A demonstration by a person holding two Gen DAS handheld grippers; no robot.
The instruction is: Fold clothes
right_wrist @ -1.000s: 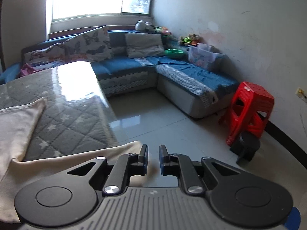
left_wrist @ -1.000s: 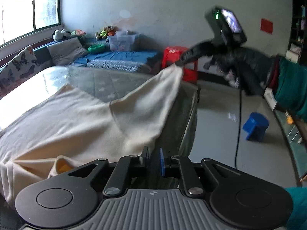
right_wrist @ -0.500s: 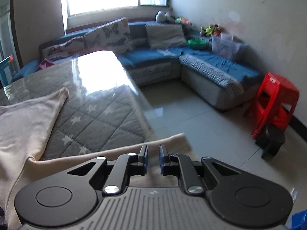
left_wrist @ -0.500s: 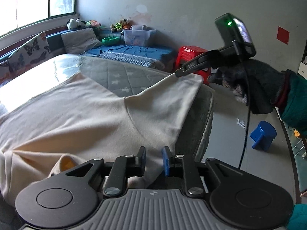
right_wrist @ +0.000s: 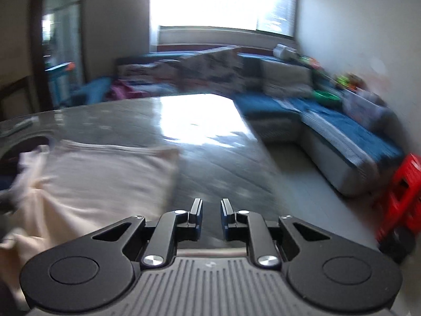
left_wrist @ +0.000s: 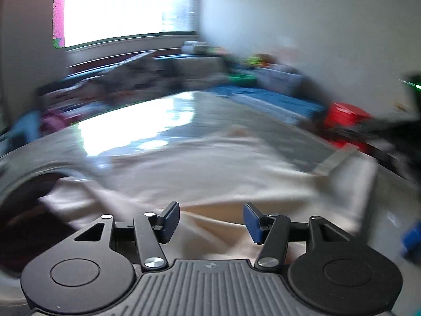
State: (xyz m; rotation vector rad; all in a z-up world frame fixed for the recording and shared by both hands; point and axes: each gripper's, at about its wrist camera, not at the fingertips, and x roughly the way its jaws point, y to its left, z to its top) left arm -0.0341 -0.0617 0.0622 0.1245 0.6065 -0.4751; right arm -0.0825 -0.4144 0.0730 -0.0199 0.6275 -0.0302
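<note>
A cream garment (left_wrist: pixel 210 166) lies spread on the grey quilted table (left_wrist: pixel 236 110), one sleeve reaching toward the right edge. My left gripper (left_wrist: pixel 211 221) hovers open just above the garment's near edge, with nothing between its fingers. The left wrist view is heavily blurred, and the right gripper (left_wrist: pixel 381 129) shows in it only as a dark smear by the sleeve's end. In the right wrist view the garment (right_wrist: pixel 105 179) lies to the left. The right gripper (right_wrist: pixel 211 216) is over the table (right_wrist: pixel 210 144) with its jaws close together. No cloth shows between them.
A blue corner sofa (right_wrist: pixel 342 123) with cushions and toys runs along the far wall under a bright window. A red plastic stool (right_wrist: pixel 405 189) stands on the floor right of the table. A blue object (left_wrist: pixel 413 237) sits low on the floor at right.
My left gripper has opened and let go of the garment, then swung left. The right gripper has lowered the sleeve toward the table, and the cloth has slipped out of sight from between its fingers.
</note>
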